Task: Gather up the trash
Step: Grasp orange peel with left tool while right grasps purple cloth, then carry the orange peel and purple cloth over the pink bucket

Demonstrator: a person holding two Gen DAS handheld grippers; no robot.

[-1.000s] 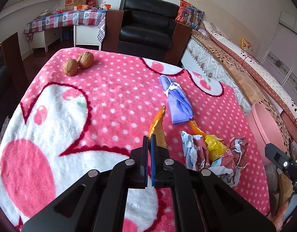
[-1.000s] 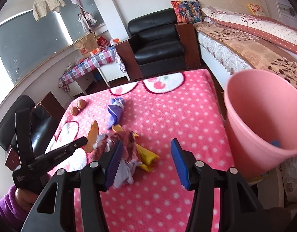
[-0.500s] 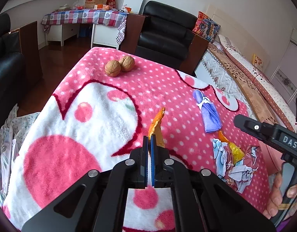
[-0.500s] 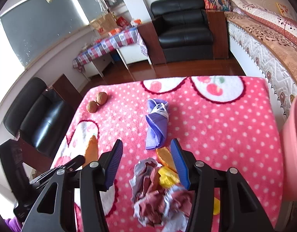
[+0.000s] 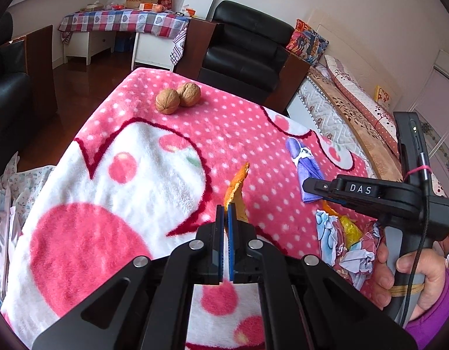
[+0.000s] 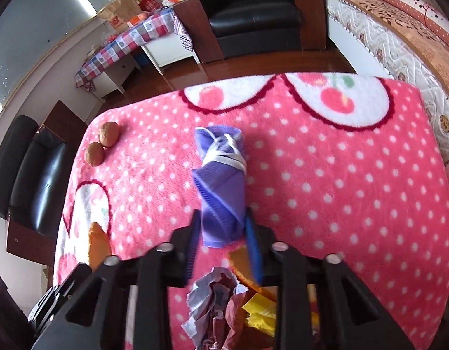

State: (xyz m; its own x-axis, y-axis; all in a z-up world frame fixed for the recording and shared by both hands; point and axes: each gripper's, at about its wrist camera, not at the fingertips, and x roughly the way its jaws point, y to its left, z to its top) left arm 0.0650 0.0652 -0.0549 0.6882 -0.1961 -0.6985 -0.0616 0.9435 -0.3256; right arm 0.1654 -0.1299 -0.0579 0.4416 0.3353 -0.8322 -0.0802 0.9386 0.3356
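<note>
Since a second ago the right tongs (image 6: 223, 243) swung off the pink bin, now out of view, and pushed forward over the trash pile; half a second back they were spread above the crumpled wrappers (image 6: 212, 300), now they straddle the near end of the purple cloth (image 6: 220, 186) at frame centre, narrower but not clamped, cloth between the blue pads. Left tongs (image 5: 226, 227) unchanged: pressed together on the orange peel (image 5: 236, 189), lower centre of the left view, peel sticking up past the tips. Left camera drifted left, so the walnuts (image 5: 177, 97) sit nearer upper centre and the right tongs (image 5: 320, 186) show at right edge. Everything lies on the pink dotted blanket (image 5: 137, 151) over the table. Handling guess: cloth is soft, light, folded with a white tie, will sag, so pinch the bunched middle near the tie rather than a loose corner. Wrappers are light and springy, likely to slip or shed pieces. Peel is thin, slightly stiff, grip looks secure.
</note>
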